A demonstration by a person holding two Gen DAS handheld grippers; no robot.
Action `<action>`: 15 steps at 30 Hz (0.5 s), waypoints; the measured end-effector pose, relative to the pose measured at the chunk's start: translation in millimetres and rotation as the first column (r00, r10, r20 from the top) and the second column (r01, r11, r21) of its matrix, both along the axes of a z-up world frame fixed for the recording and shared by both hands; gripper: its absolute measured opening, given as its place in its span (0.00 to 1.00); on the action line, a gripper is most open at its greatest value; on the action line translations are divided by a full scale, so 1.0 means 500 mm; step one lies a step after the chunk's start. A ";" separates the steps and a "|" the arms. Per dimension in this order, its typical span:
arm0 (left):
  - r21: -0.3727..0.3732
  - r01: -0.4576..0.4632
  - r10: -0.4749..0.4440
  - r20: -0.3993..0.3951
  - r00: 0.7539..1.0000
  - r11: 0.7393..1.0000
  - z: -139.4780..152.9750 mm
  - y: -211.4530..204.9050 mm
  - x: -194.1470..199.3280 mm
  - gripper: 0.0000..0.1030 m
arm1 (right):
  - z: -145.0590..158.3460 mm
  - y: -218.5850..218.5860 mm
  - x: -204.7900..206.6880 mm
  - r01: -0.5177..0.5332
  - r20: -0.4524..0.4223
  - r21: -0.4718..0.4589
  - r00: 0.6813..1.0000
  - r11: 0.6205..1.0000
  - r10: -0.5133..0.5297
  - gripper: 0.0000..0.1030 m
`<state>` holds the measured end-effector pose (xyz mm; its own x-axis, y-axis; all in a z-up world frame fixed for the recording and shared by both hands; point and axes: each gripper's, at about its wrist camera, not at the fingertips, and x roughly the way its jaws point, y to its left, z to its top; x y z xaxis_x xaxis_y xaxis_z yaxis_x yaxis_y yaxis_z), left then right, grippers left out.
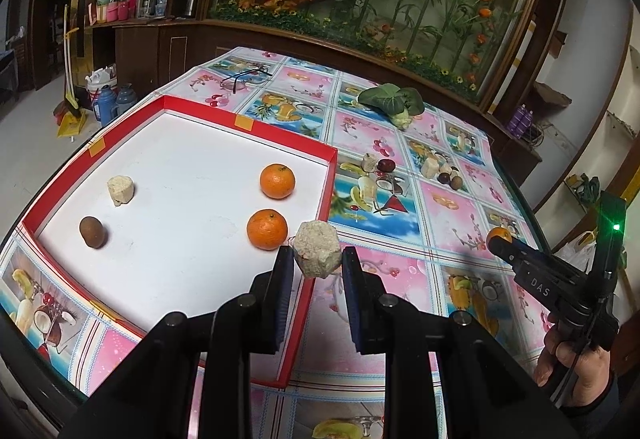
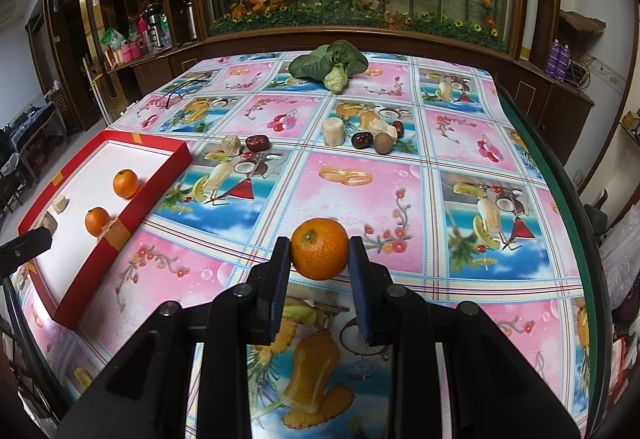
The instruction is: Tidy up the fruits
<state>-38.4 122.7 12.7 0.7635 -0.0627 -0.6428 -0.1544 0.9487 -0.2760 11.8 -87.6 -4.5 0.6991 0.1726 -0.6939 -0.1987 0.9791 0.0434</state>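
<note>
— Left wrist view first: the left tool [image 1: 318, 259] is pinching that pale chunk of cut fruit [image 1: 317, 254] between its two blue pads, right over the near corner of the red tray [image 1: 240, 121]. See it?

— I do. The chunk sits at the very tips, hanging above the tray's rim rather than over the white floor. I'd carry it further in, past the nearer orange [image 1: 267, 229], before letting go, or it may catch the wall and tumble onto the bench [image 1: 452, 223].

— Plenty of bare white between the two oranges, the other pale chunk [image 1: 120, 190] and the brown fruit [image 1: 92, 232]. Set it low, then spread the pads.

— Right wrist view now: the right tool [image 2: 320, 257] is clamped on an orange [image 2: 319, 249], held at the fingertips above the bench, well away from the tray [image 2: 160, 175], which lies off to the left.

— So that one waits its turn, I'd guess. Swing it left and clear the red wall before dropping it in.

— More fruit is left at the far side, near the leafy greens [image 2: 328, 65]: some dark red ones, a brown one and more pale chunks.
</note>
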 end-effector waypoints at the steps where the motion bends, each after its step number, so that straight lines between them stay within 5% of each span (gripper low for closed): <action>1: 0.000 -0.003 0.003 0.003 1.000 1.000 0.002 0.003 -0.001 0.23 | 0.001 0.003 -0.001 -0.004 0.001 0.002 1.000 1.000 0.004 0.30; 15: 0.007 -0.156 0.156 0.048 0.987 0.988 0.038 0.119 -0.026 0.23 | 0.016 0.012 -0.017 -0.018 0.019 0.018 1.000 1.000 0.018 0.30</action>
<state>-51.3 182.1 31.6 0.7929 0.0665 -0.6057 -0.2879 0.9169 -0.2764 3.3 -81.8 3.2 0.7087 0.1976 -0.6773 -0.2171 0.9745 0.0571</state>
